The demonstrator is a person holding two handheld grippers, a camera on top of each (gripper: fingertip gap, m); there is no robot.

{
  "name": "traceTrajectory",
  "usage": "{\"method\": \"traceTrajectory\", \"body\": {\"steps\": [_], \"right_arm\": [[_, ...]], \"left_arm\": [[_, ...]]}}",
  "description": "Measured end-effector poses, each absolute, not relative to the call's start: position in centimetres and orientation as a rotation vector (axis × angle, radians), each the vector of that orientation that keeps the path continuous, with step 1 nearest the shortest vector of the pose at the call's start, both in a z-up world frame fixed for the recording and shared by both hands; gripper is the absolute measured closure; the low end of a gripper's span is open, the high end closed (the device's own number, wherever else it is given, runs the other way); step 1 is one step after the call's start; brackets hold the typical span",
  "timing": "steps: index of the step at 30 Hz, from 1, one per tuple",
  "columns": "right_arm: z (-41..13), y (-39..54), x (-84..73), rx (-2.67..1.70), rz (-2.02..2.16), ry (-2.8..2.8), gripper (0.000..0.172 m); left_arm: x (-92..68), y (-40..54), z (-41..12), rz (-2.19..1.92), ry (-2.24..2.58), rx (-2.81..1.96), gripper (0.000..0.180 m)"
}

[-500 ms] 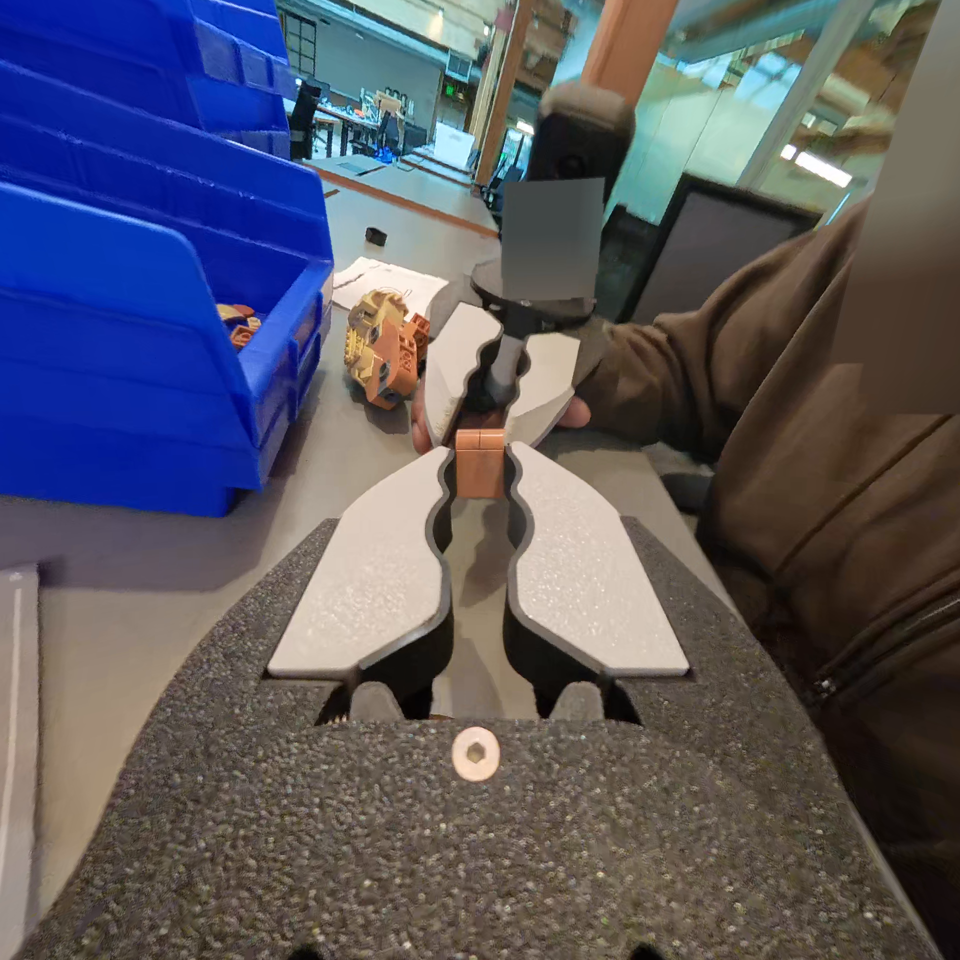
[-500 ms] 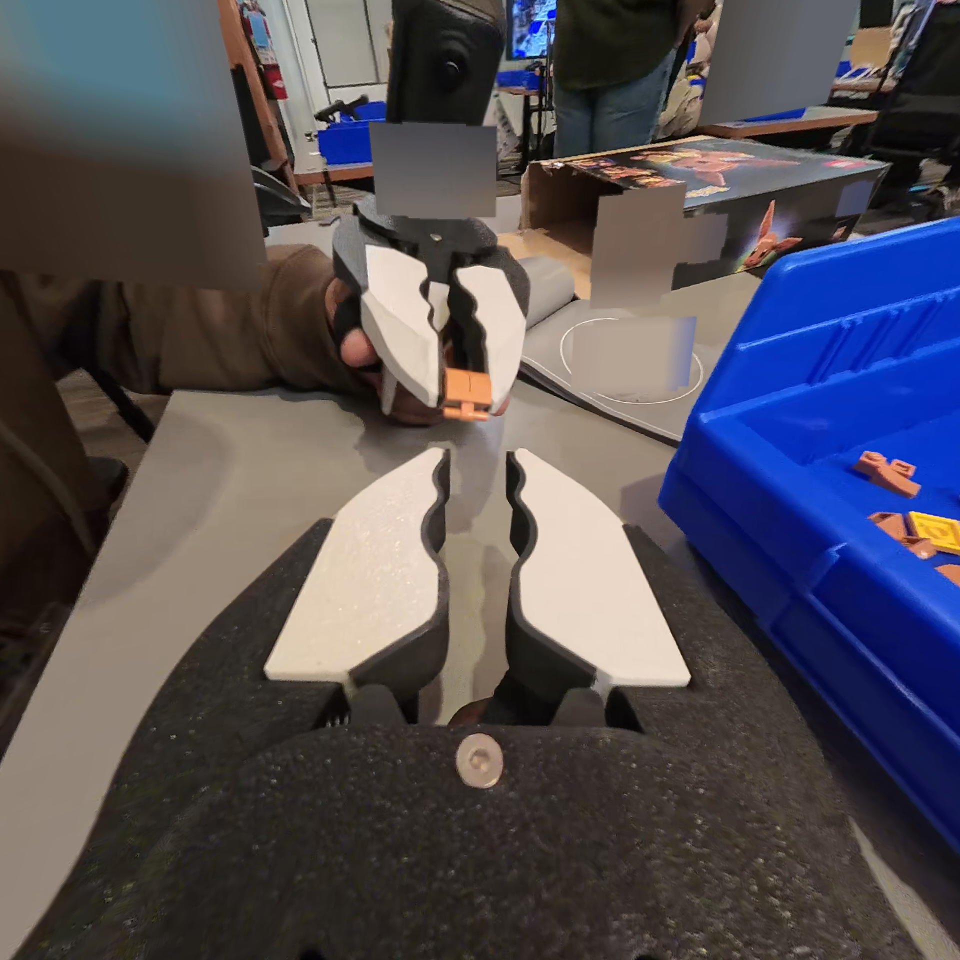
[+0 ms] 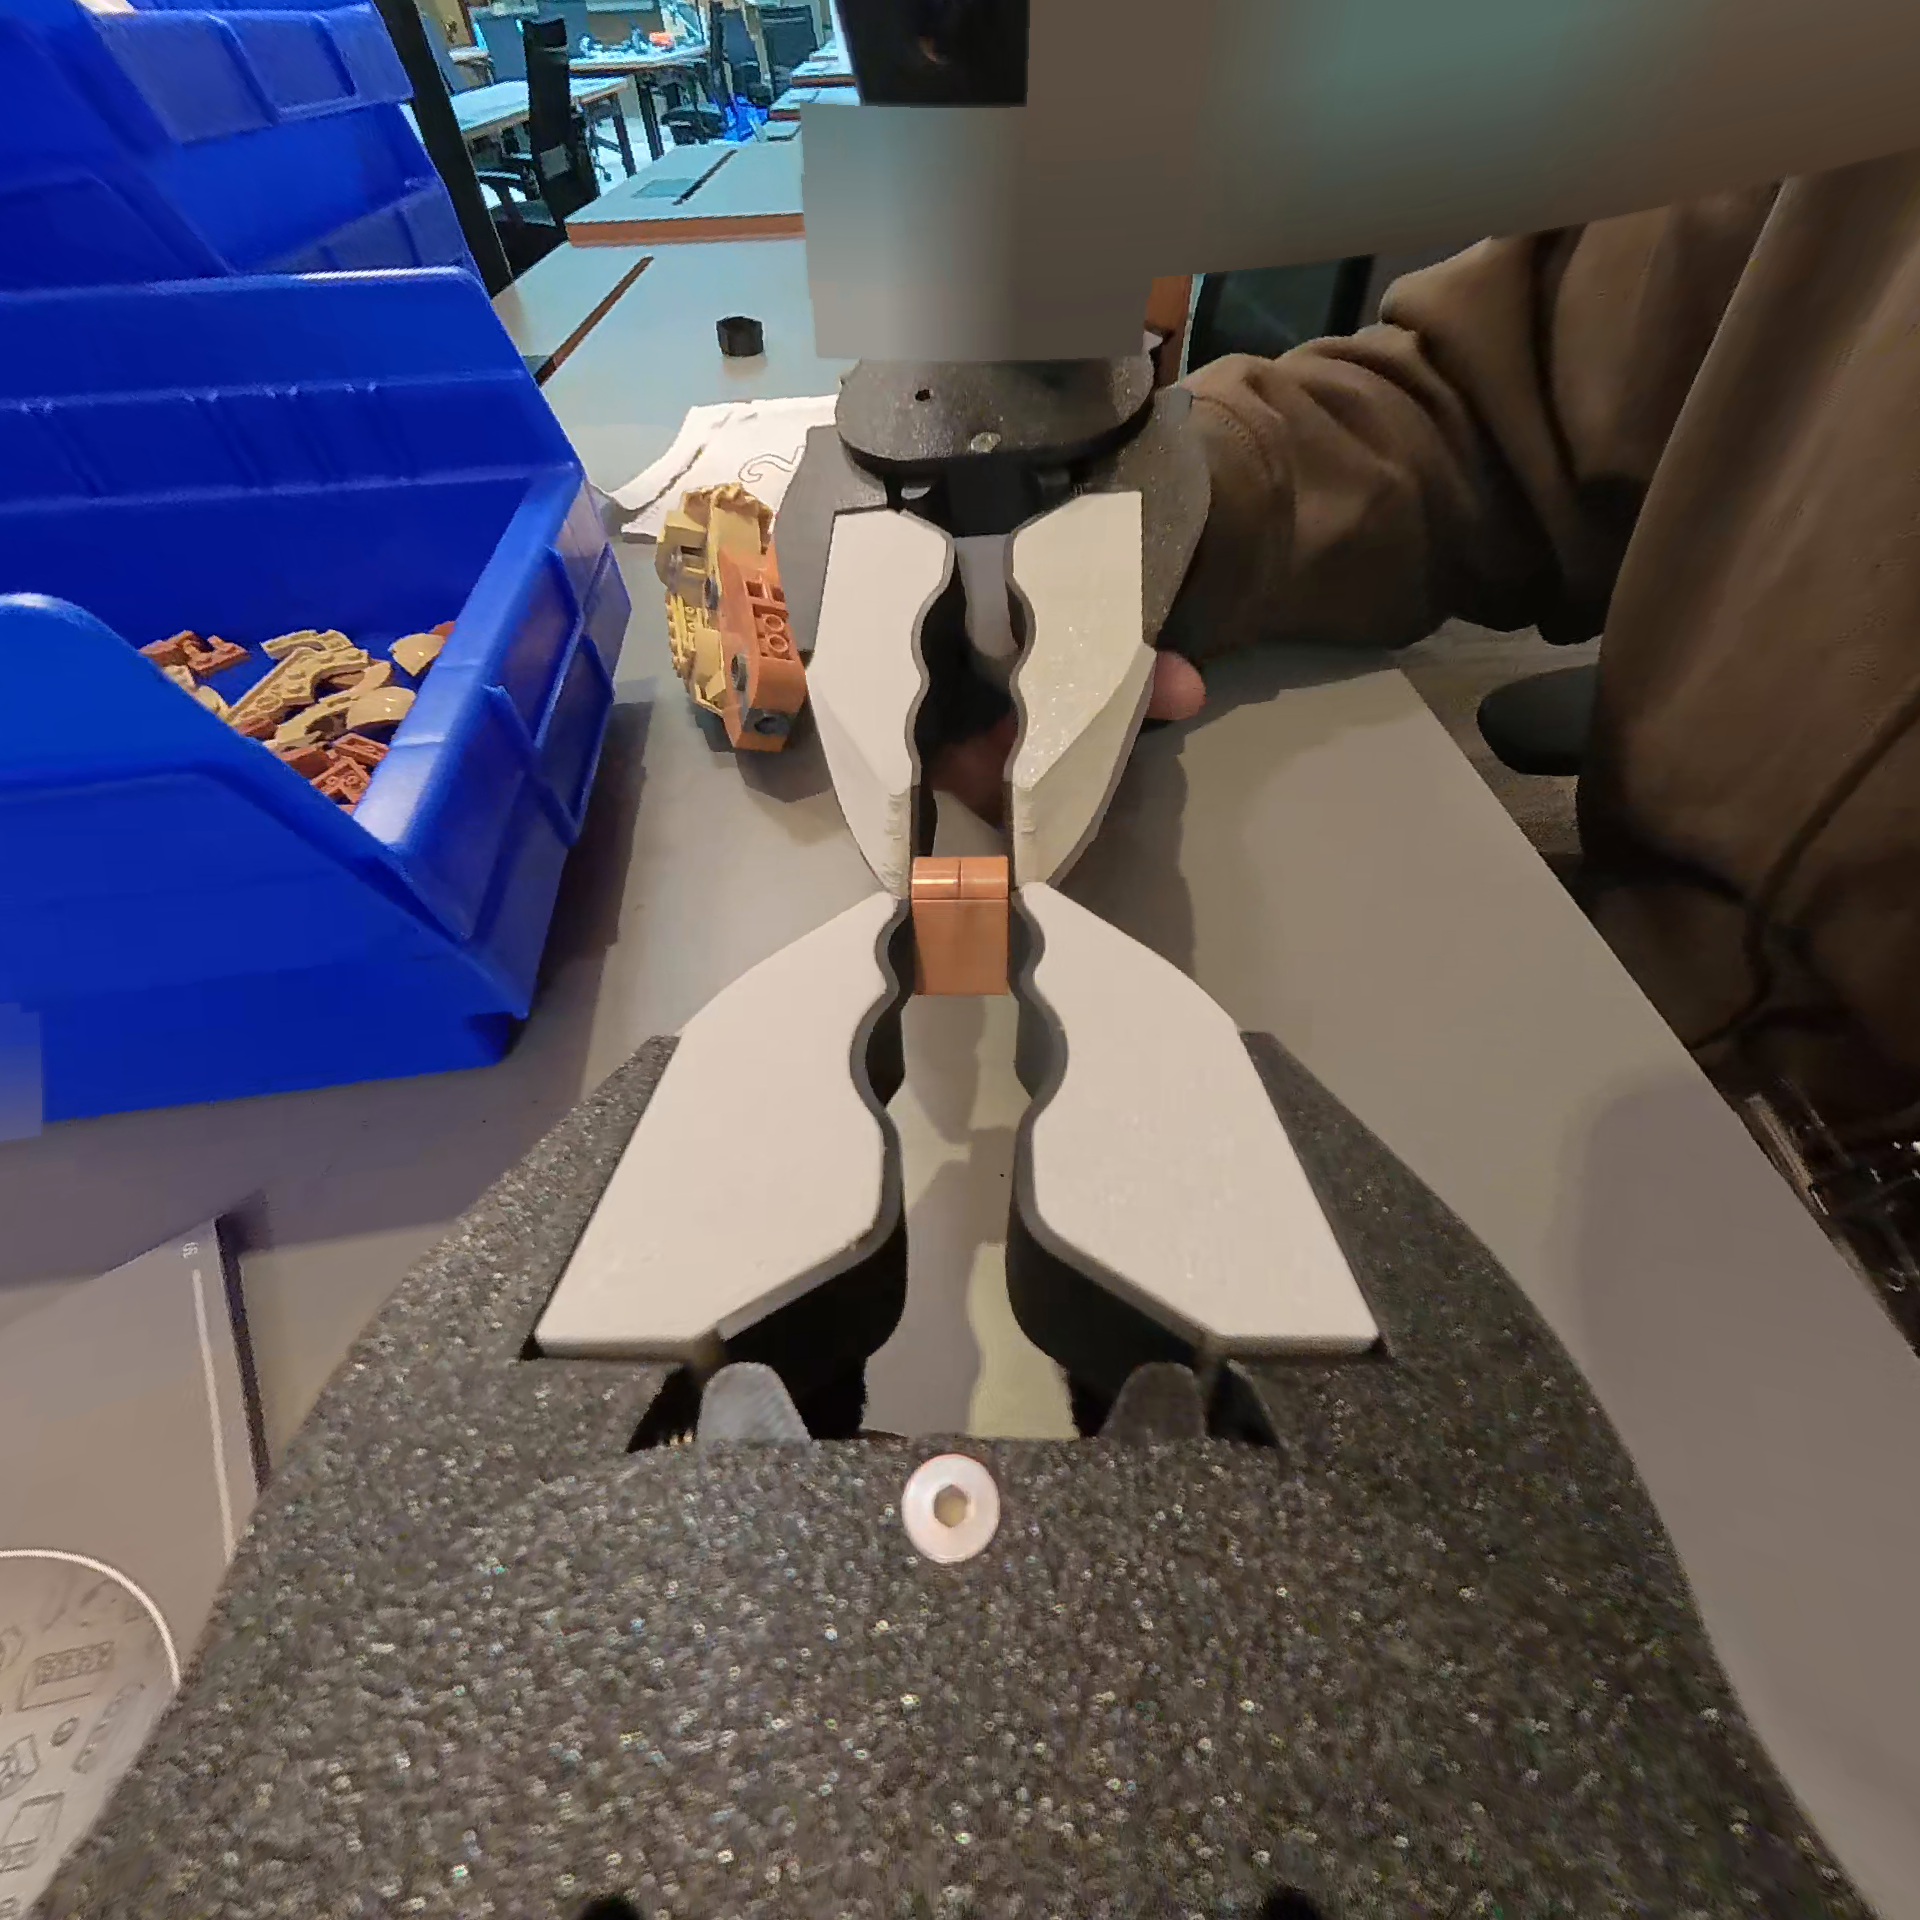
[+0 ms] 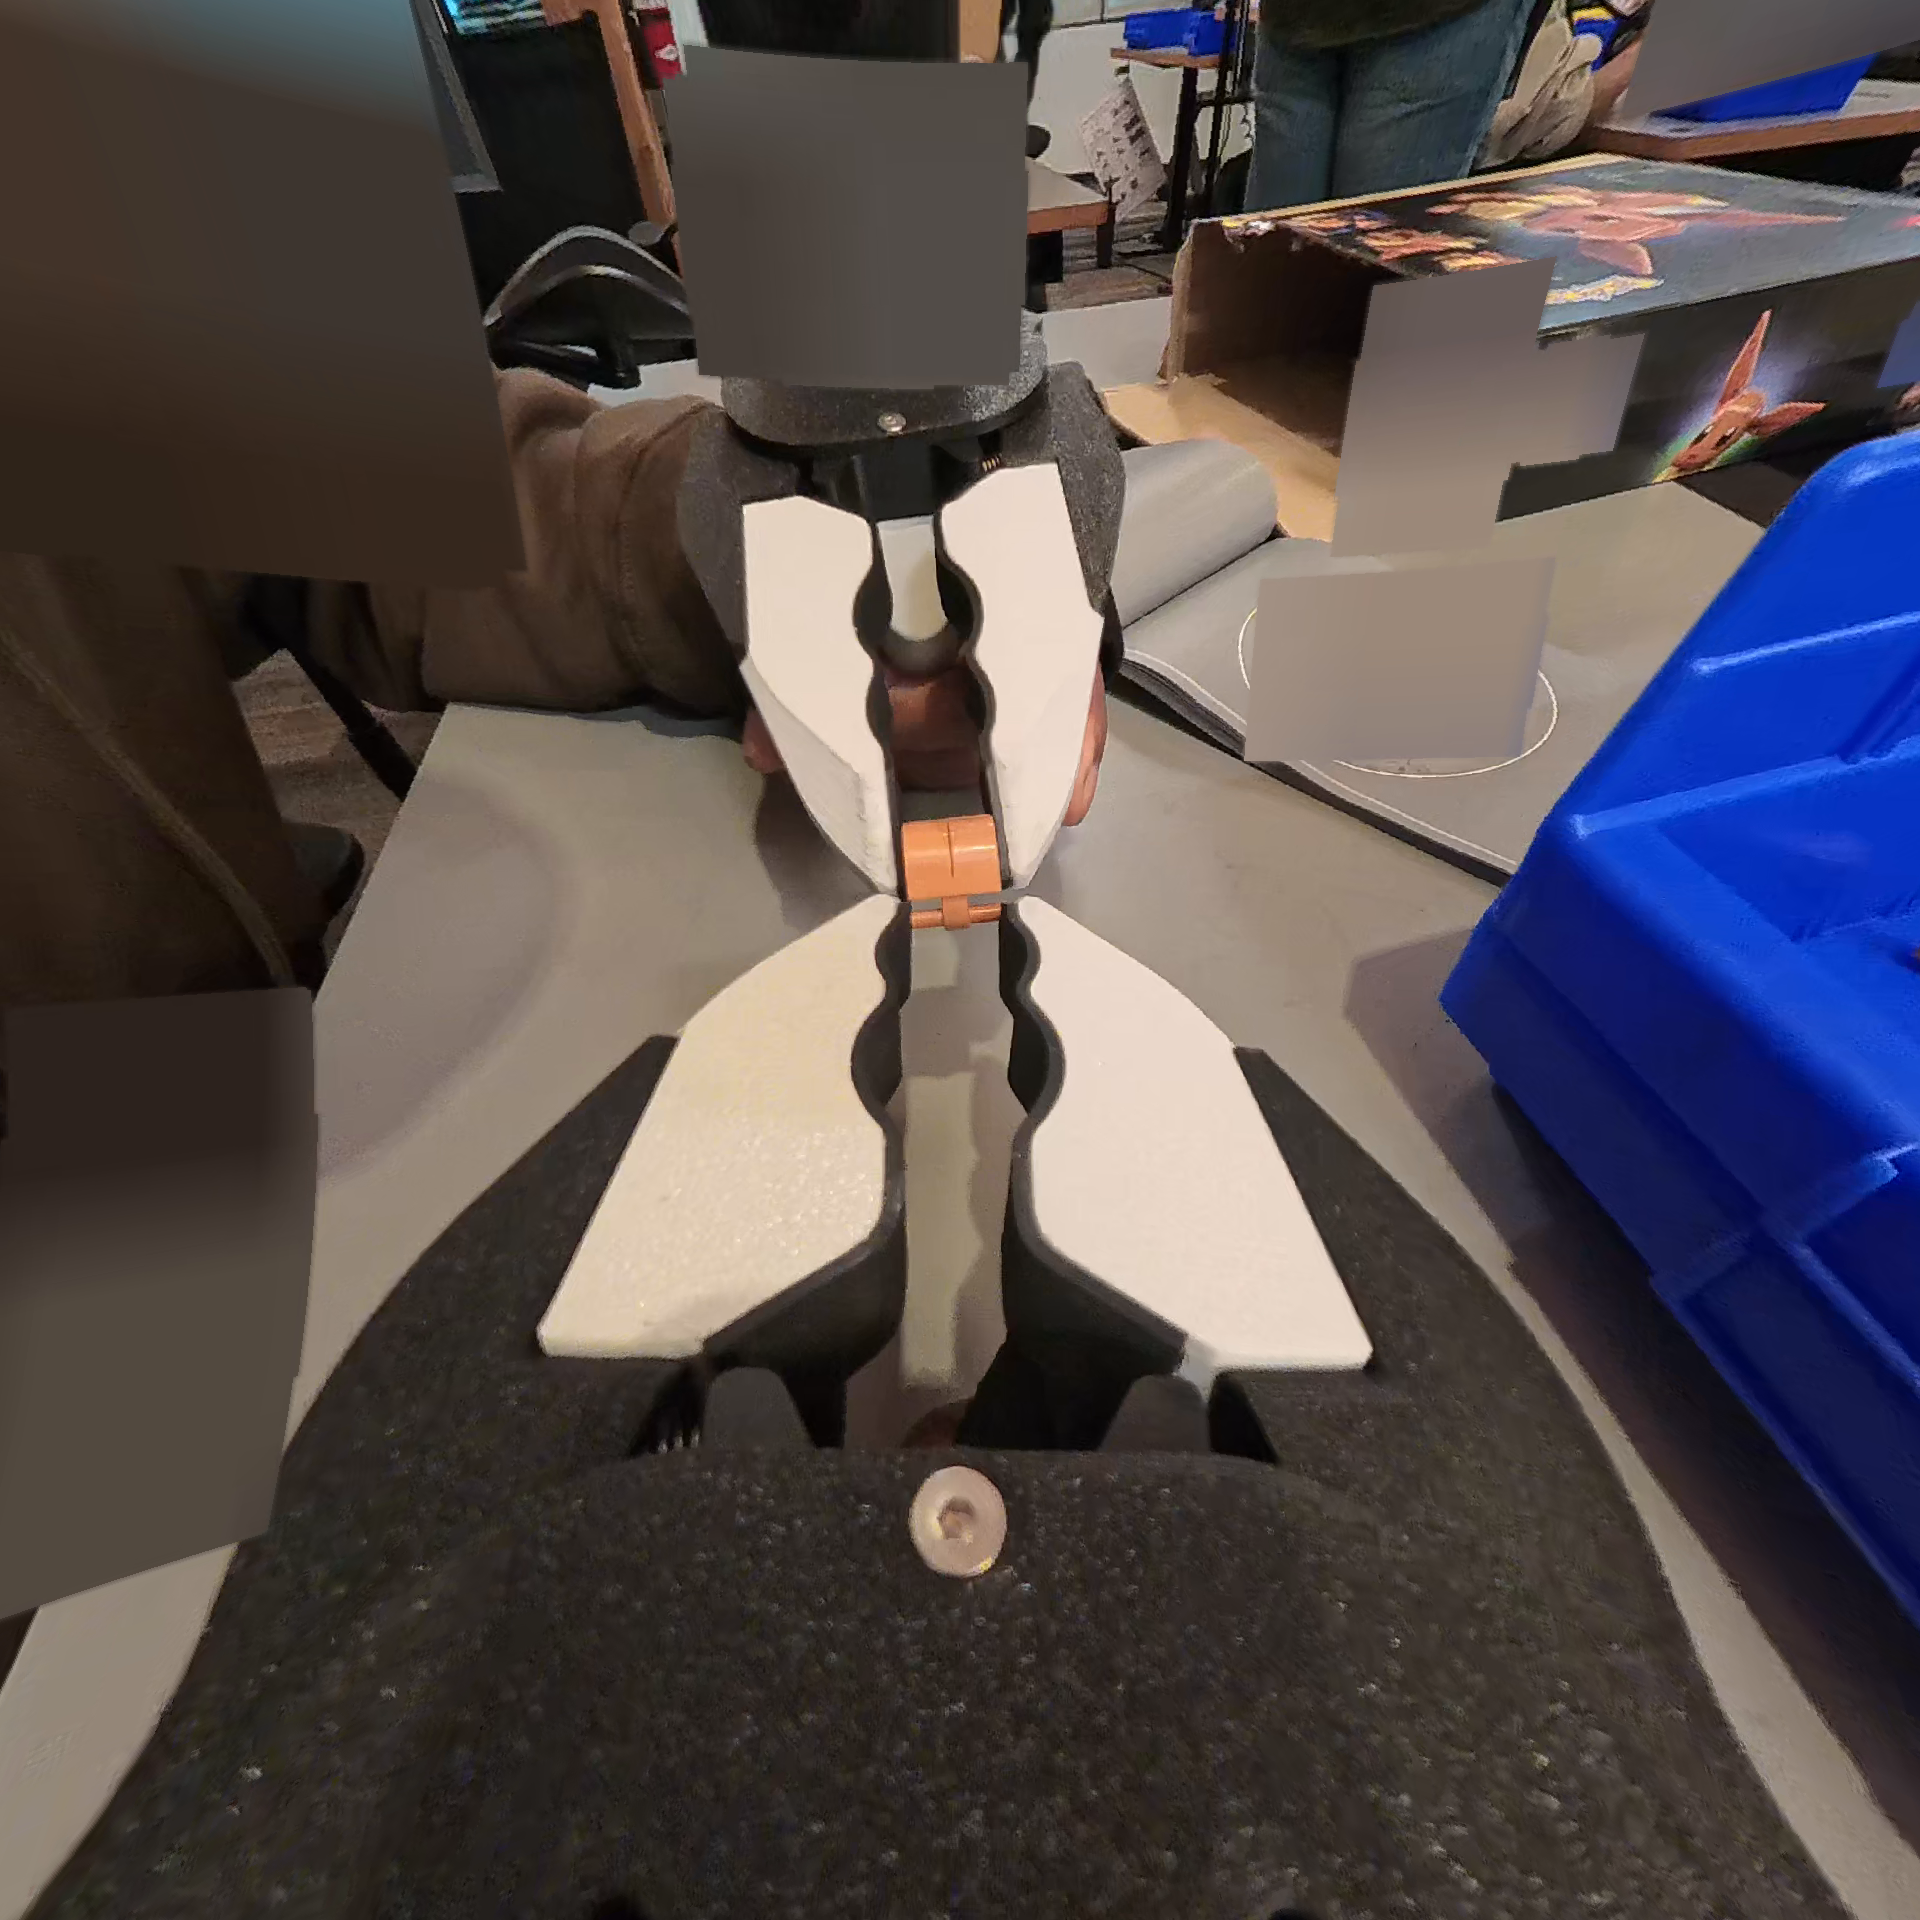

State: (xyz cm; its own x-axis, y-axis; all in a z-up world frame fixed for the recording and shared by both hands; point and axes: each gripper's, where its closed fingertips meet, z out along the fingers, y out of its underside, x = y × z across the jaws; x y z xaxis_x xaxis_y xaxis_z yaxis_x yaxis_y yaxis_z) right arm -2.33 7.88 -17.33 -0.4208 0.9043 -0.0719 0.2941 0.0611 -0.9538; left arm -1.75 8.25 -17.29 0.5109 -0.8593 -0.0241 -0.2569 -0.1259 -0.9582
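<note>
A blue bin [image 3: 312,727] of tan and brown bricks sits at the left on the grey bench [image 3: 1299,935], with a half-built tan and orange brick model [image 3: 738,623] beside it. At centre, the left hand-held gripper [image 3: 958,940] pinches an orange hinged brick [image 3: 958,925] tip to tip with the right hand-held gripper [image 4: 954,920], whose fingertips [image 4: 1039,935] flank the brick's thin hinge end; whether they press it I cannot tell. An open booklet [image 4: 1195,582] lies to the right.

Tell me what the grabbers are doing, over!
Left gripper clamped on orange-brown hinge brick. Right gripper tip to tip with it, at the brick's bar end; hold unclear. Blue bin alongside.
</note>
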Motion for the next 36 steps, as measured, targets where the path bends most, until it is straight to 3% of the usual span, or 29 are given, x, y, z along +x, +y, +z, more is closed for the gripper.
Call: {"method": "traceTrajectory", "body": {"steps": [13, 14, 16, 23, 36], "right_arm": [[-17.4, 7.6, -2.3, -1.077, 1.249, -1.81, 0.158], [-17.6, 7.9, -2.4, -1.076, 1.205, -1.807, 0.172], [-17.9, 8.7, -2.7, -1.02, 1.059, -1.787, 0.172], [-17.1, 10.8, -3.6, -0.787, 0.59, -1.63, 0.162], [-16.6, 10.8, -4.0, -0.762, 0.504, -1.55, 0.167]], "left_arm": [[-1.7, 7.7, -17.3, -1.179, 0.715, -1.817, 0.163], [-1.6, 7.5, -17.1, -1.217, 0.711, -1.81, 0.164], [-2.0, 7.8, -16.6, -1.282, 0.624, -1.802, 0.164], [-3.3, 9.7, -16.2, -1.397, 0.31, -1.821, 0.164], [-3.1, 10.5, -17.2, -1.348, 0.179, -1.893, 0.164]]}}
